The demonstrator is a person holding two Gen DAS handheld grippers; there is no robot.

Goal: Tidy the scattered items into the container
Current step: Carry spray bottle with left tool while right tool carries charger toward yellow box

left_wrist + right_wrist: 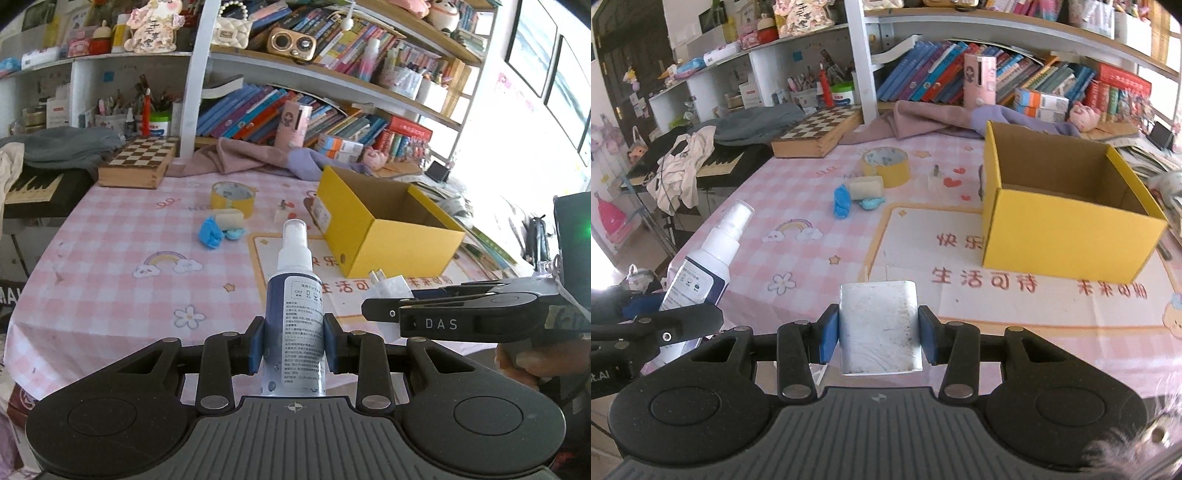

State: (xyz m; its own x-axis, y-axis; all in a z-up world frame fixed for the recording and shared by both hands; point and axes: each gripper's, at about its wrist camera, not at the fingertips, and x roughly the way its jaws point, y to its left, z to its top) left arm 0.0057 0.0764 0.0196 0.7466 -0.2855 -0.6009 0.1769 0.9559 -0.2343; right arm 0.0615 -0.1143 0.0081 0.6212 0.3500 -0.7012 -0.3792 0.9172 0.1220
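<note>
on right gripper (878, 334) view only — charger (879, 326) face, clamped

Yellow box (1067, 236) floor behind its front wall; spray bottle (295, 317) base.

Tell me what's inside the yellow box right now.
The yellow box shows only bare brown cardboard walls and a strip of floor with nothing on it. Its near wall hides the front part of the floor in both views, so a small item could lie there unseen.
</note>
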